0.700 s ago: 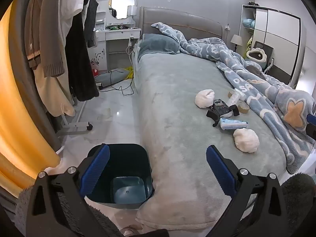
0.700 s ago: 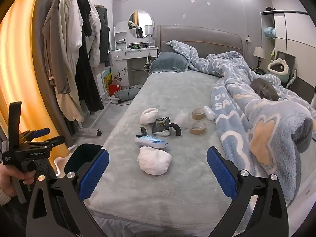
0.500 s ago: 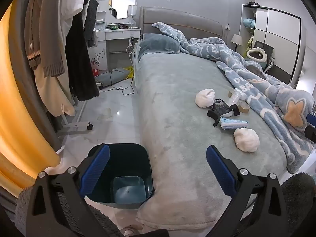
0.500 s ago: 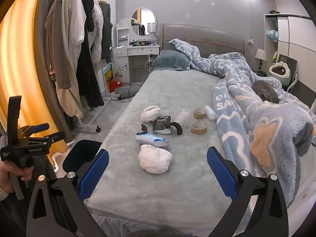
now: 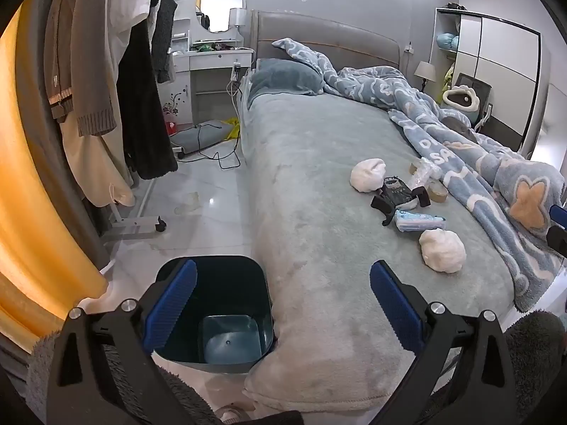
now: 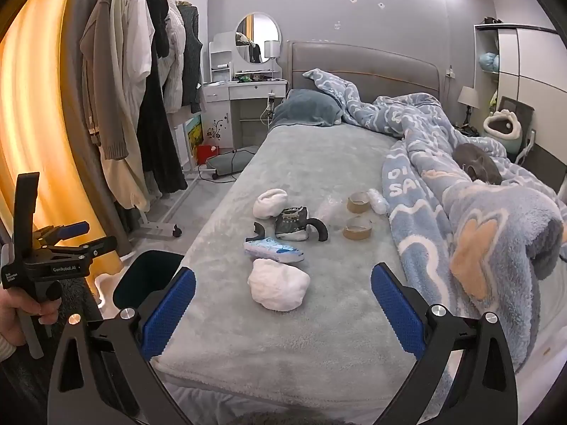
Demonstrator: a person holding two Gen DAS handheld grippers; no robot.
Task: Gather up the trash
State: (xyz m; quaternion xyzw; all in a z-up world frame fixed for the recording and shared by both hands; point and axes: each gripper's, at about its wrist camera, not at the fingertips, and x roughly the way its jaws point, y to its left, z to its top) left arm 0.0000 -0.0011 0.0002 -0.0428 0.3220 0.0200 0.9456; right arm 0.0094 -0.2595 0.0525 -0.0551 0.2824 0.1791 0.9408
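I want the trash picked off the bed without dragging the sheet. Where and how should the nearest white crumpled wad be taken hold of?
Grip the white wad across its middle, coming from above and the foot of the bed. It is a soft, rounded lump lying free, apart from the blue packet behind it, and the open right tongs look wide enough to straddle it.

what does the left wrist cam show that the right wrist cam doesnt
Only the left wrist view shows the inside of the dark bin, empty down to its floor, beside the bed.

Only the right wrist view shows the grey cat lying on the blue blanket, and a hand holding the left gripper.

Both show the grey bed with two white wads, the nearer wad, a wipes packet and tape rolls.
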